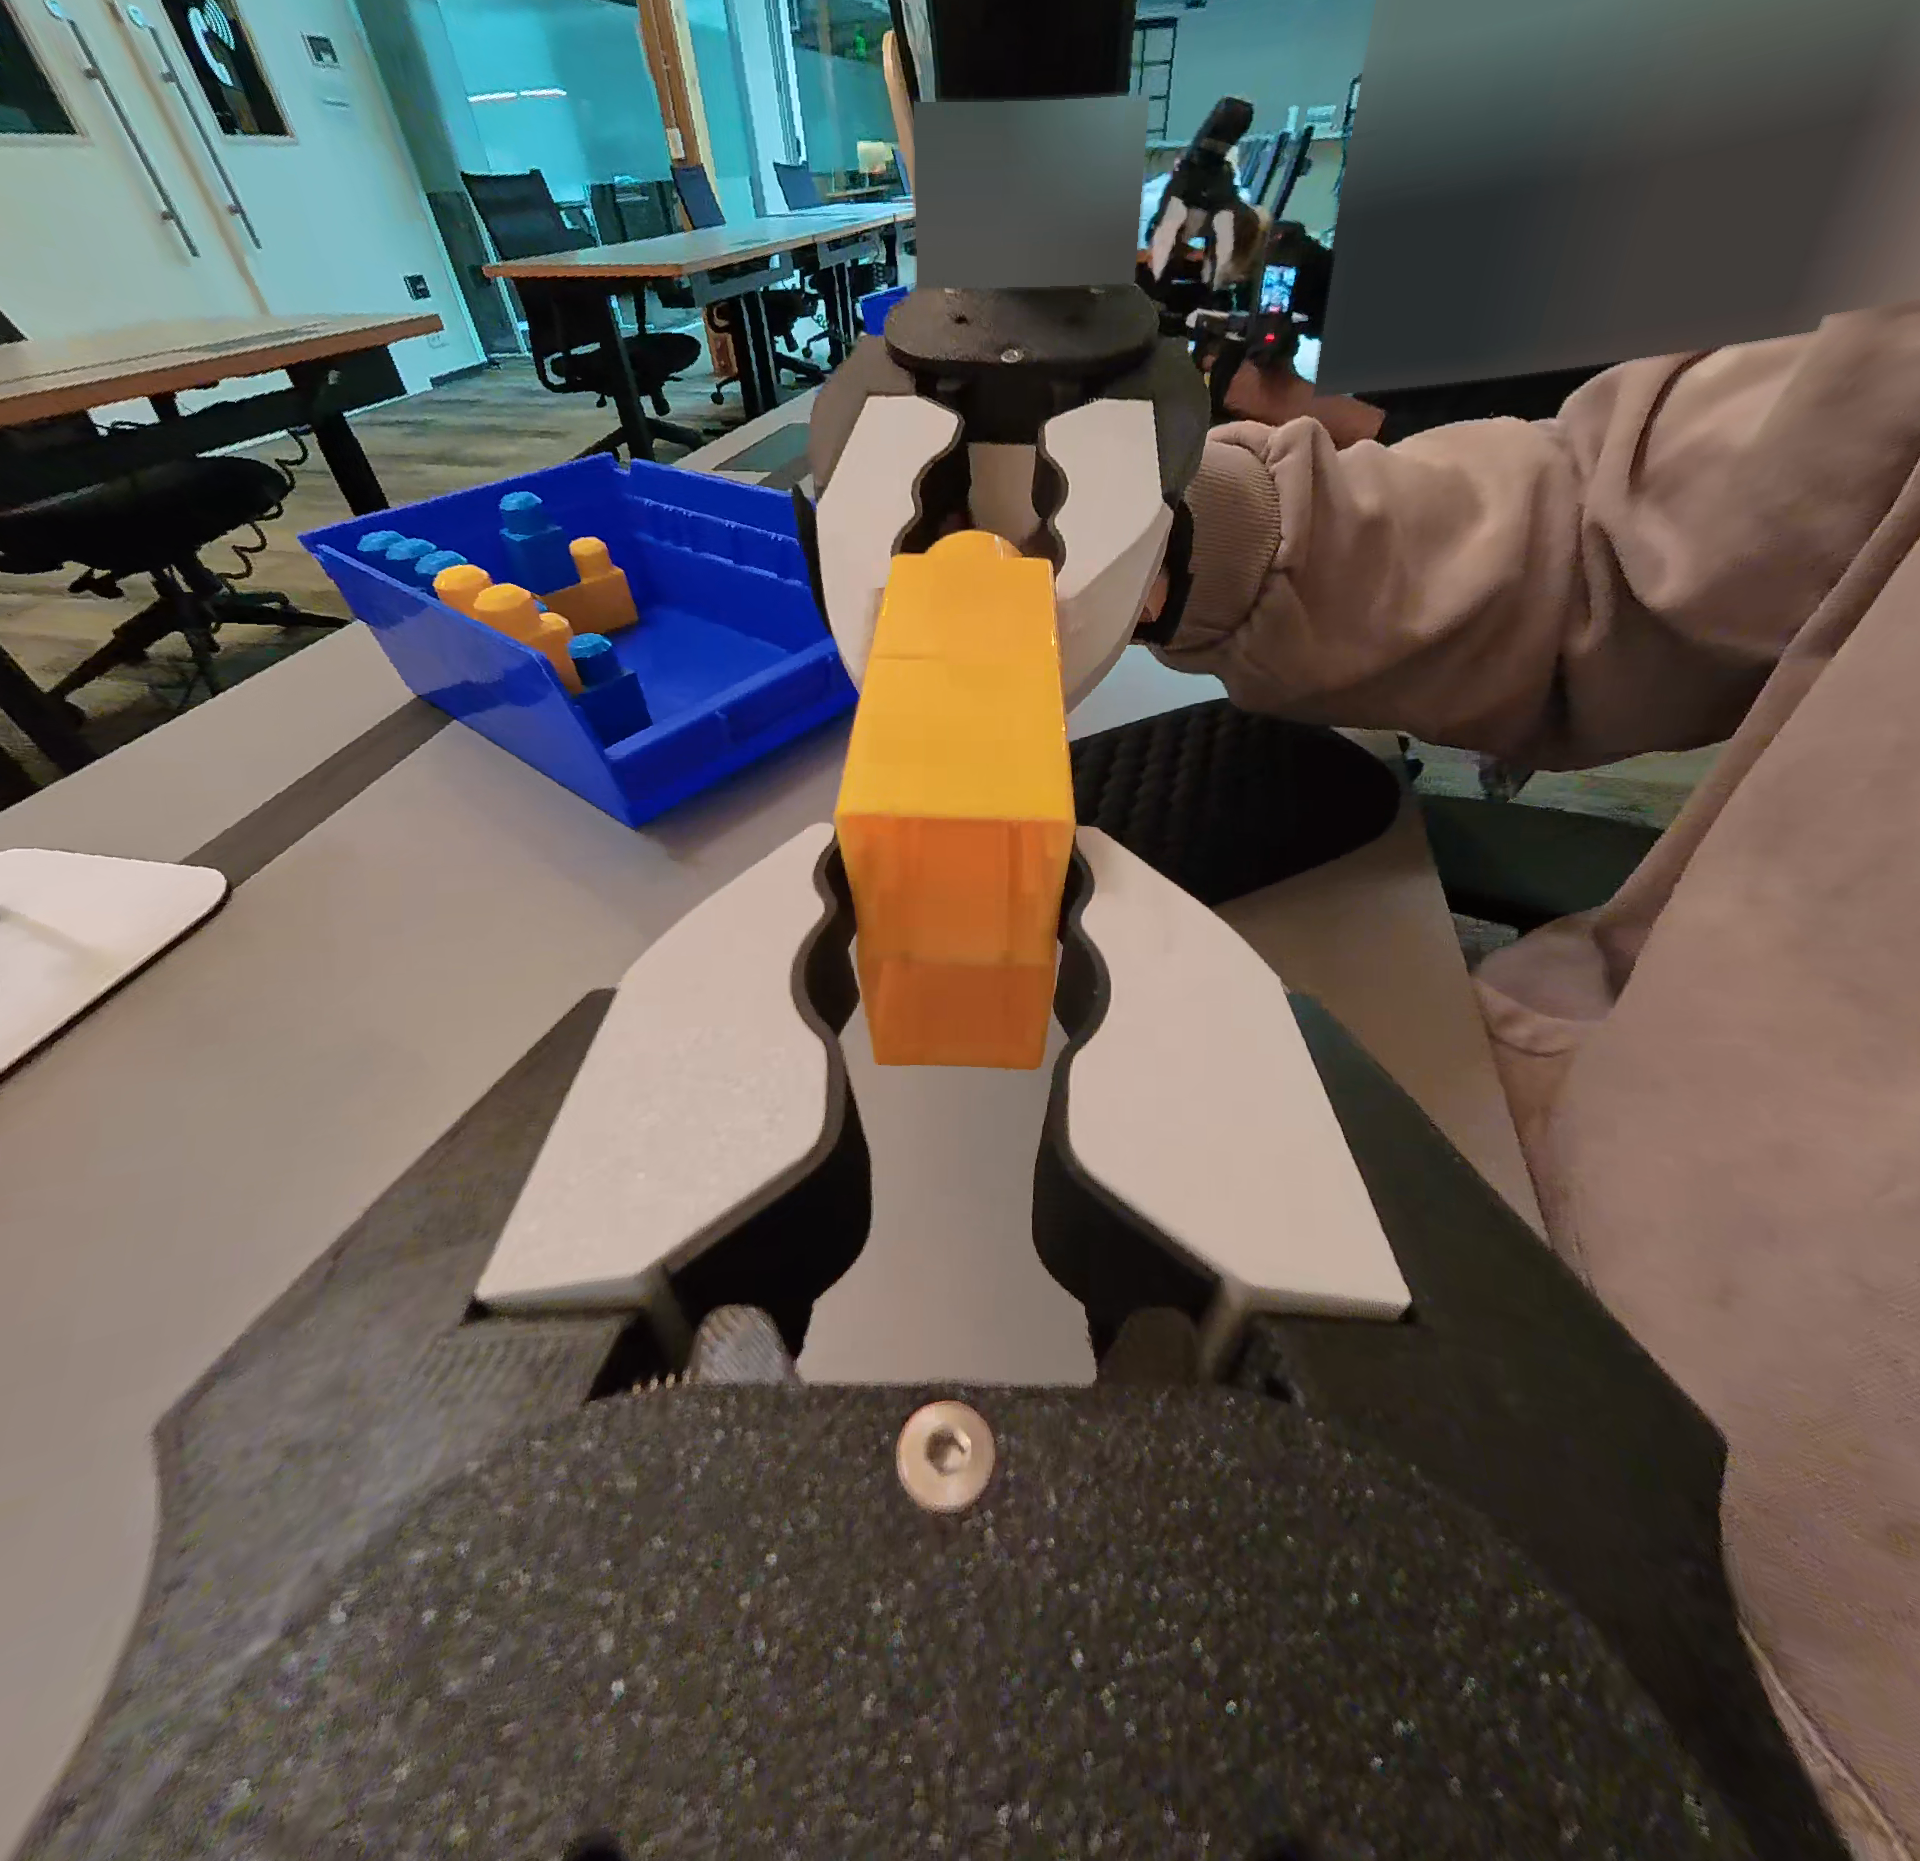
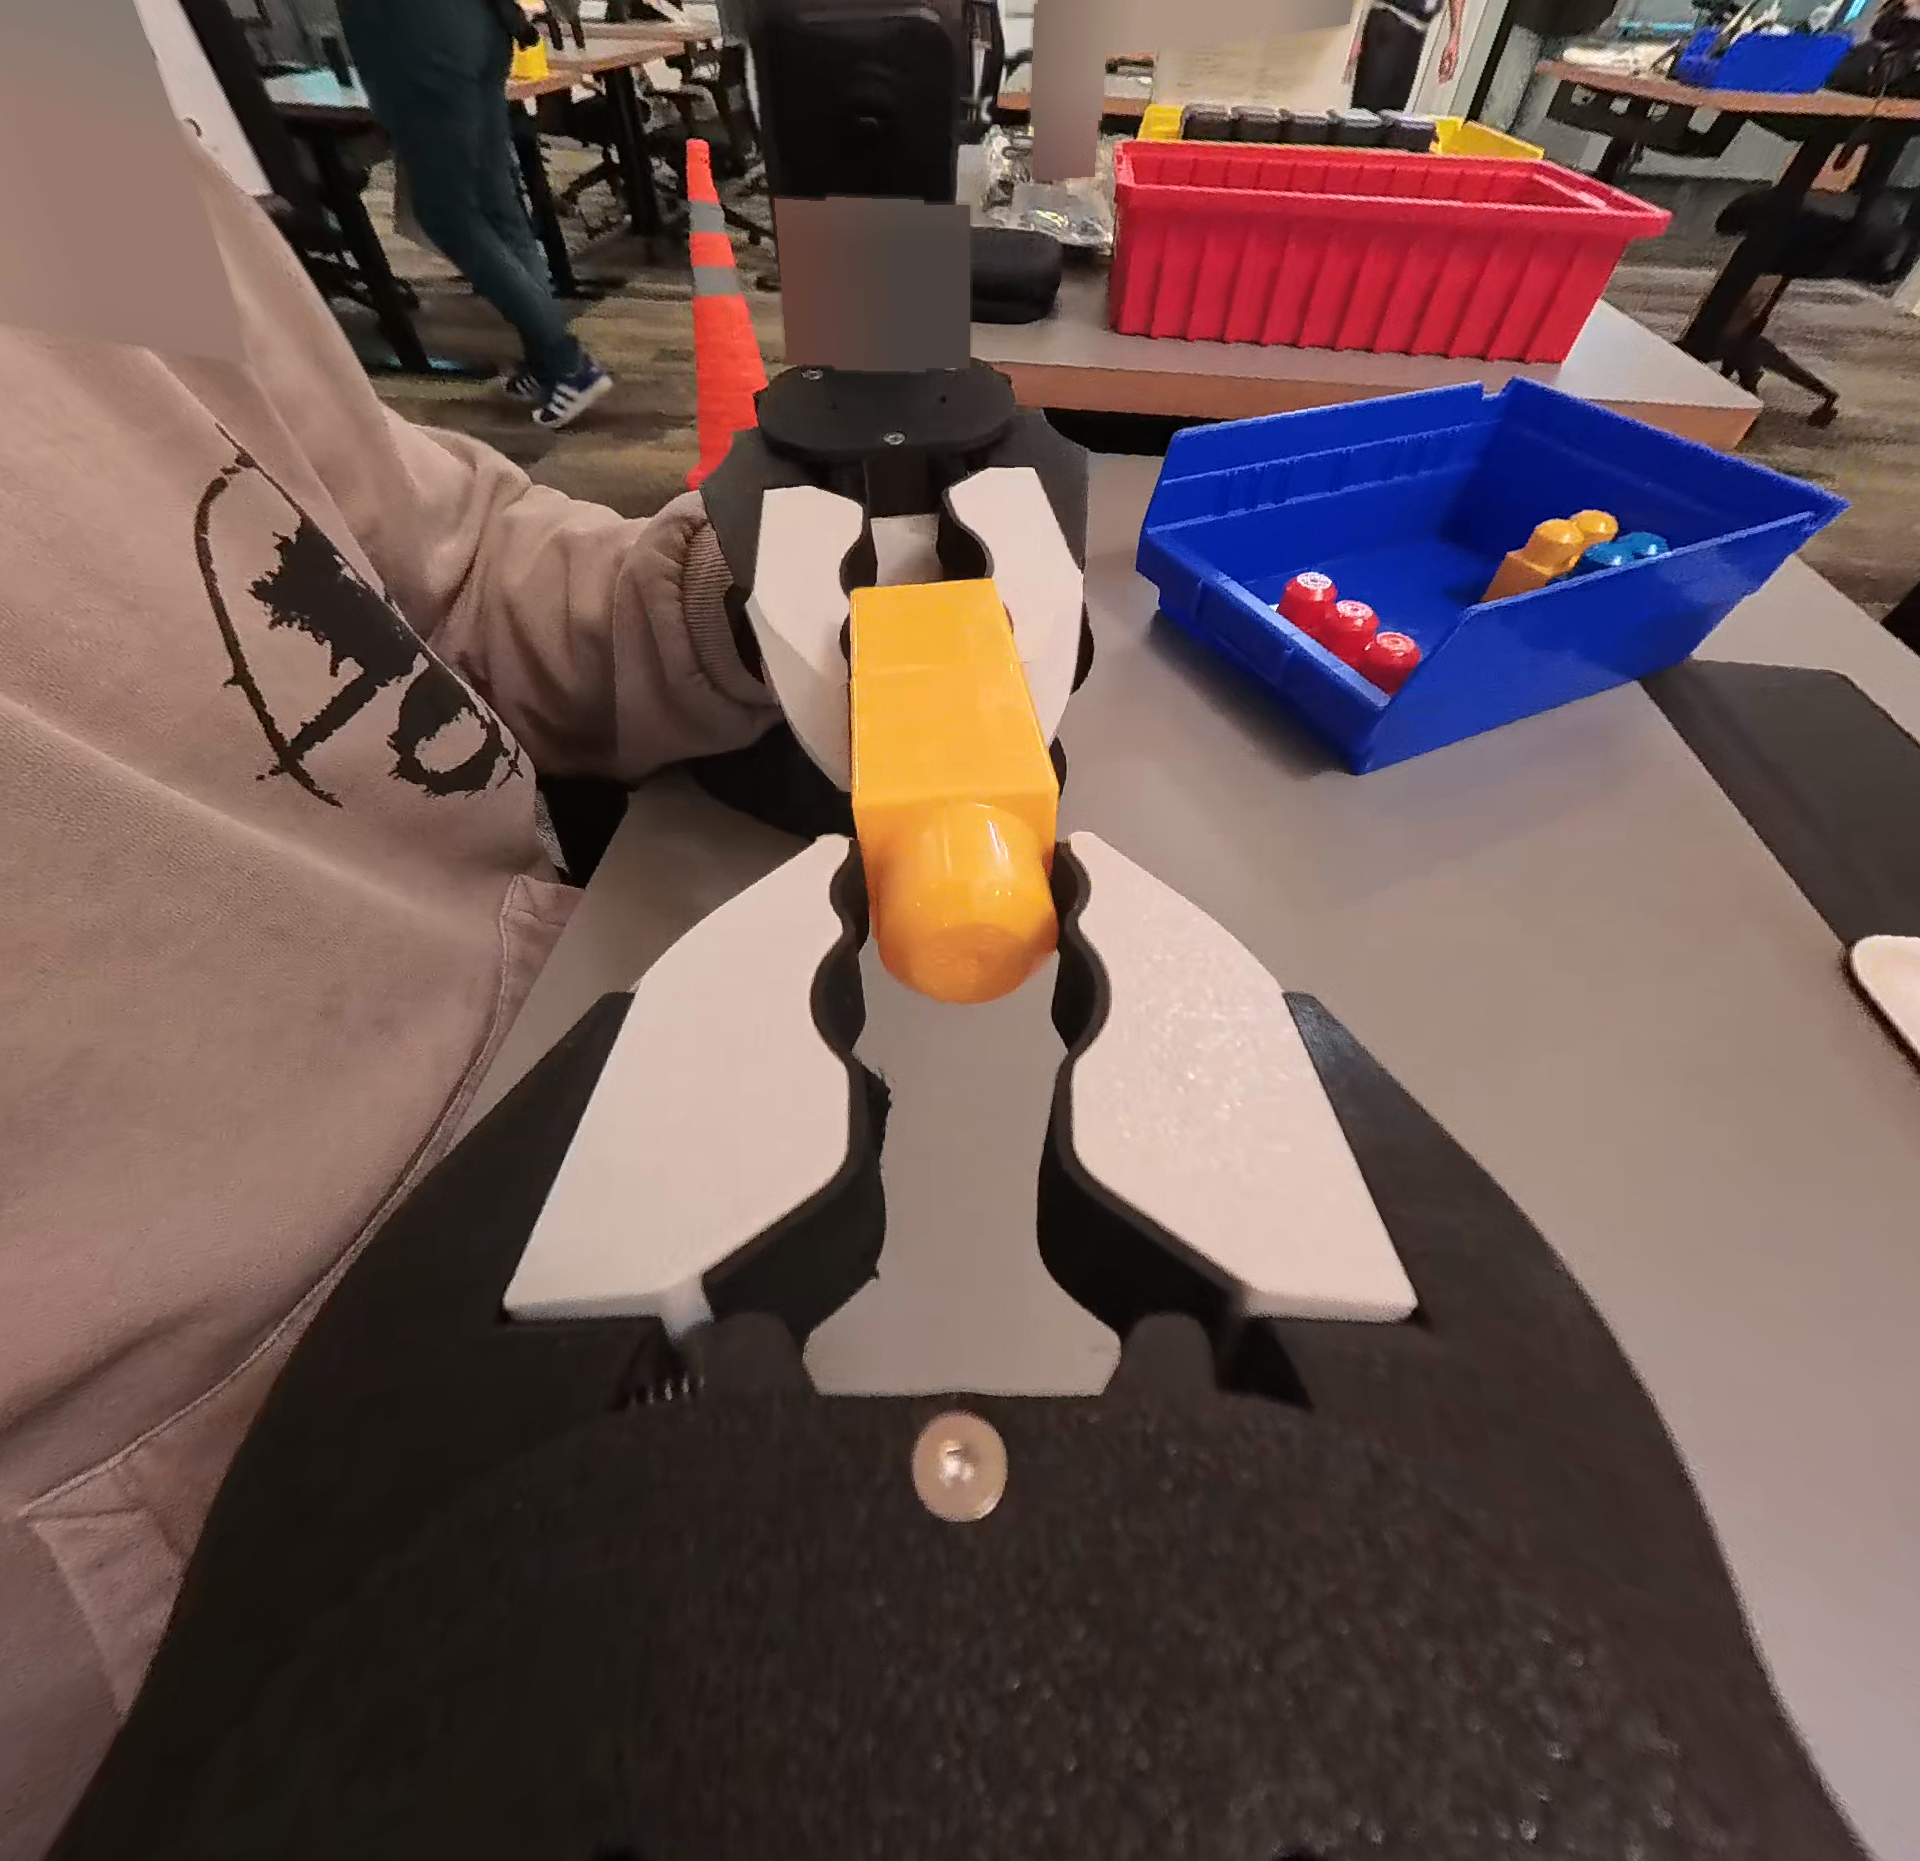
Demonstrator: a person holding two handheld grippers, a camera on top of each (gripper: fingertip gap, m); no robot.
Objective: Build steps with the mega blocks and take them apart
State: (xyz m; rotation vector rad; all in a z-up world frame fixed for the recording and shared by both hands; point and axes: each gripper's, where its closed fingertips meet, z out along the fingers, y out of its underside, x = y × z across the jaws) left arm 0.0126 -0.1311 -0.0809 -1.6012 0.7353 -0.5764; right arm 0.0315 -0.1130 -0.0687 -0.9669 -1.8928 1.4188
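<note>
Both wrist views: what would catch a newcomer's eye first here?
A stack of orange blocks held in mid-air, the left gripper clamping one end and the right gripper the studded end. Beside it on the grey table sits a blue bin holding loose blocks.

Both views are bright and evenly lit by indoor light from overhead, with only soft, faint shadows on the grey desk [image 1: 312, 980]. Glossy highlights sit on the orange blocks [image 1: 961, 731] and the blue bin [image 1: 665, 731]. The wide lens bends straight lines strongly toward the edges. The background rooms look soft, and the black claw base at the bottom of each view is slightly blurred.
</note>
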